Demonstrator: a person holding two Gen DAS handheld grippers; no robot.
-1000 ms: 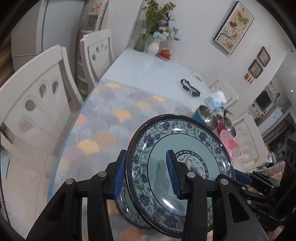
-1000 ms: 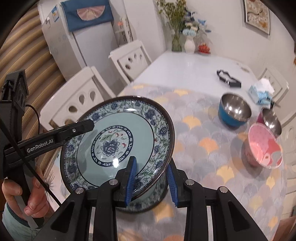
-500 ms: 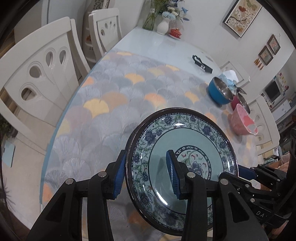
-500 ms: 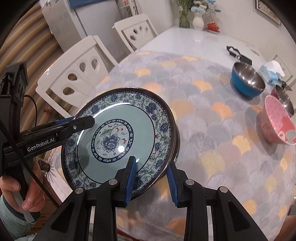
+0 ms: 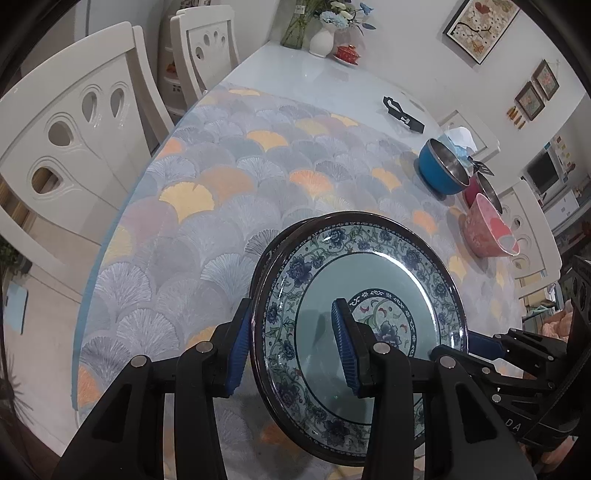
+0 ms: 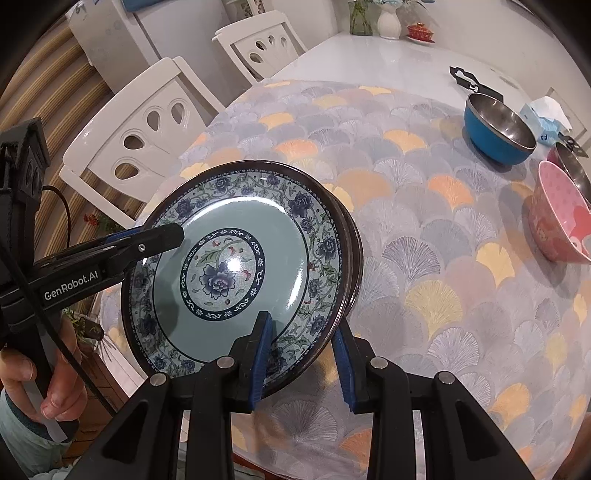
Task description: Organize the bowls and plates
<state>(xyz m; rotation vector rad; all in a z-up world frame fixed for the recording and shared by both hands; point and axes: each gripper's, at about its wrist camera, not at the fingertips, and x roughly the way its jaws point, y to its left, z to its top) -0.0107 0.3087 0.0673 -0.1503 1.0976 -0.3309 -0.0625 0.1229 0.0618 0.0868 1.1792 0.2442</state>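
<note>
Blue-floral plate (image 6: 240,266) rim clamped between left tongs (image 5: 291,345) and right tongs (image 6: 301,363), opposite edges, over second plate (image 6: 354,254).

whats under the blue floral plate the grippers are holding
A second dark-rimmed plate sits directly beneath the floral plate; only its edge shows on one side. Its pattern, and anything under it, is covered.

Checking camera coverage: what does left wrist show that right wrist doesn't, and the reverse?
Left wrist only: framed pictures on the wall, a microwave-like appliance far right.

Right wrist only: the hand holding the left gripper, and a white fridge.

Both: the floral plate clamped at opposite rims by both grippers over a second plate, the right gripper, blue bowl, pink bowl, white vase, chairs.
</note>
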